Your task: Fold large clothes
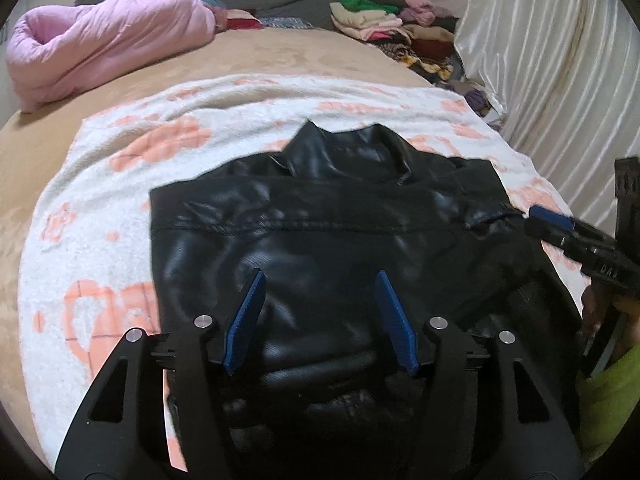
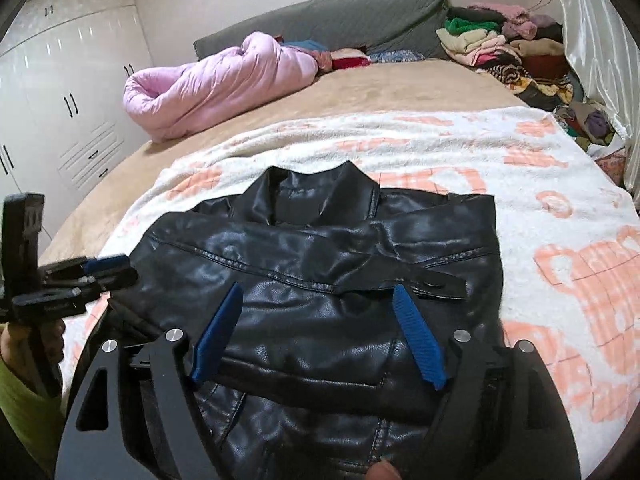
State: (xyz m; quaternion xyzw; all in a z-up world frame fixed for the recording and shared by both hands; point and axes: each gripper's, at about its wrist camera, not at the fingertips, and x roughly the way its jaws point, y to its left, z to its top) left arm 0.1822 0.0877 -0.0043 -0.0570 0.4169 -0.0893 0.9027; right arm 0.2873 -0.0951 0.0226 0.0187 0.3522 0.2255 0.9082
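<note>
A: Bedroom walls and white wardrobe doors (image 2: 76, 92) are seen behind a wide bed (image 2: 400, 84), which is covered in a tan sheet. Why is the white and peach blanket (image 2: 560, 208) spread across it?

B: A flat, clean layer is probably wanted under the work. The black leather jacket (image 2: 320, 280) is laid on that blanket, collar pointed toward the headboard (image 2: 320, 24), with its sides seemingly already turned in over the middle.

A: And how are the tools held?

B: The left gripper (image 1: 320, 312) is held over the near part of the jacket, its blue fingers (image 1: 246, 320) parted about halfway, with nothing pinched between them. The right gripper (image 2: 318, 336) is held over the jacket too, fingers spread wide and empty. A strap is seen lying loose on the leather just beyond them.

A: So the garment is judged to be let go?

B: It appears so; a further fold of the hem toward the collar may be intended.

A: What else is kept on the bed?

B: A rolled pink quilt (image 1: 104, 44) is left near the far corner, and a pile of folded clothes (image 1: 380, 16) is stacked beside the pale curtain (image 1: 560, 60).
</note>
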